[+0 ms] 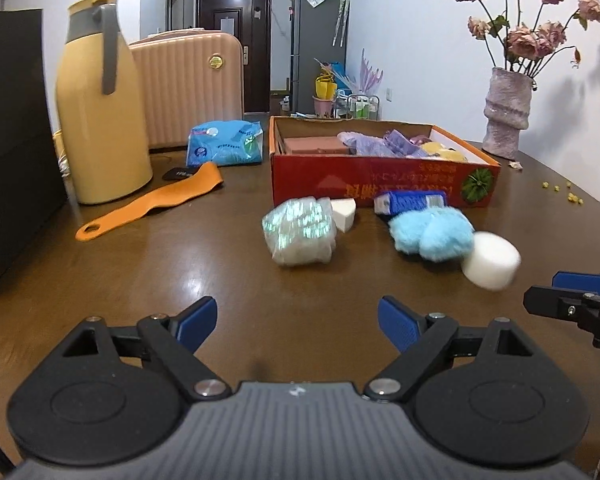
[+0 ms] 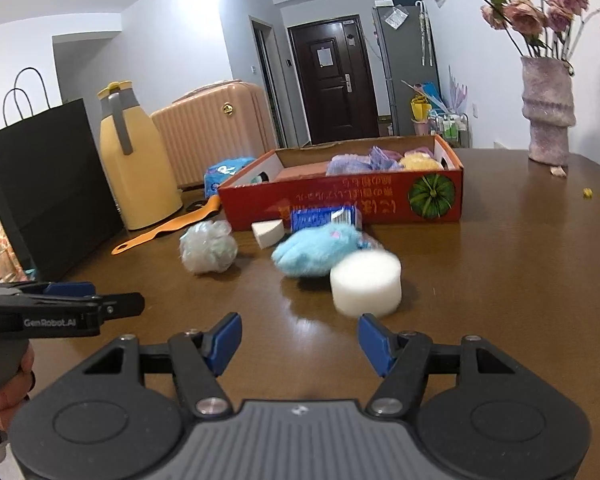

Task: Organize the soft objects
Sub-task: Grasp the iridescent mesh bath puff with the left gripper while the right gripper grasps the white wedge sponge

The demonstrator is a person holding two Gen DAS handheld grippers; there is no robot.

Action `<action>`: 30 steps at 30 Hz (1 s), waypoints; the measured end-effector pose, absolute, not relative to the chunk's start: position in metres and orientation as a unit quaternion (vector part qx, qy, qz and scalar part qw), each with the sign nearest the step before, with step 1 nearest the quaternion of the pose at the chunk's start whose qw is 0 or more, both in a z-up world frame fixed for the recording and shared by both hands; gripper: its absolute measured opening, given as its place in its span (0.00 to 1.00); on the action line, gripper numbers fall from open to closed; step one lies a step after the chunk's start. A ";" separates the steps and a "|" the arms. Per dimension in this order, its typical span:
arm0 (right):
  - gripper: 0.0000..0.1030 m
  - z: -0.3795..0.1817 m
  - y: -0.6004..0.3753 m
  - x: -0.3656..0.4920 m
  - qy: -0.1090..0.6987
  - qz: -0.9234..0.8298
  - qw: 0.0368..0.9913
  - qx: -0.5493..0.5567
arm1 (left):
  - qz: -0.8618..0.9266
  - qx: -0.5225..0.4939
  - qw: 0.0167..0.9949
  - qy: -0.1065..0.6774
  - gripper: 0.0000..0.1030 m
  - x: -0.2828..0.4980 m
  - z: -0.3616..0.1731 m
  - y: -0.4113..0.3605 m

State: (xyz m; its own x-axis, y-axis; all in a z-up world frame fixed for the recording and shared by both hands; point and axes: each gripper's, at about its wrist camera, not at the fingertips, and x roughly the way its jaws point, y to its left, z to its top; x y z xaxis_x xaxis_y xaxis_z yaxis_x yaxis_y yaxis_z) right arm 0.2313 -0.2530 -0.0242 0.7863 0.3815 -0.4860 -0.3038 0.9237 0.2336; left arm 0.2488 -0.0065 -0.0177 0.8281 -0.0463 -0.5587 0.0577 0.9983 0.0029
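Note:
A red cardboard box [image 1: 380,178] [image 2: 340,200] stands on the brown table and holds purple and yellow soft things. In front of it lie a shiny pale mesh puff [image 1: 299,231] [image 2: 208,246], a white wedge sponge [image 1: 344,212] [image 2: 267,232], a blue packet [image 1: 410,202] [image 2: 324,216], a light blue plush [image 1: 432,234] [image 2: 316,250] and a white round sponge [image 1: 491,259] [image 2: 366,282]. My left gripper [image 1: 298,322] is open and empty, short of the puff. My right gripper [image 2: 300,342] is open and empty, just before the white round sponge.
A yellow jug [image 1: 100,112] [image 2: 138,164], an orange strap [image 1: 152,200], a blue tissue pack [image 1: 226,142] and a black bag [image 2: 48,192] stand at the left. A pink suitcase [image 1: 192,84] is behind. A vase of dried roses [image 1: 506,116] [image 2: 548,116] stands at the back right.

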 end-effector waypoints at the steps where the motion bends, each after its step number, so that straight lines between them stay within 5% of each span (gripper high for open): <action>1: 0.62 -0.023 -0.252 0.239 0.270 0.181 0.943 0.070 | -0.028 0.012 0.957 0.289 0.87 0.257 -0.018 -0.008; 9: 0.62 -0.008 -0.227 0.306 0.249 0.198 0.946 0.054 | -0.033 0.022 0.959 0.281 0.82 0.340 -0.031 -0.013; 11: 0.61 -0.004 -0.216 0.327 0.251 0.207 0.944 0.054 | -0.045 0.015 0.956 0.288 0.66 0.355 -0.036 -0.012; 12: 0.60 -0.003 -0.210 0.335 0.251 0.212 0.943 0.053 | -0.048 0.015 0.956 0.290 0.46 0.360 -0.038 -0.010; 13: 0.59 -0.002 -0.204 0.343 0.249 0.218 0.942 0.050 | -0.048 0.009 0.956 0.291 0.39 0.363 -0.039 -0.007; 27: 0.49 -0.043 -0.102 0.428 0.309 0.191 0.931 -0.047 | 0.046 -0.086 0.959 0.266 0.38 0.372 -0.037 0.068; 30: 0.39 -0.051 -0.094 0.432 0.314 0.176 0.930 -0.070 | 0.035 -0.075 0.962 0.261 0.38 0.368 -0.036 0.063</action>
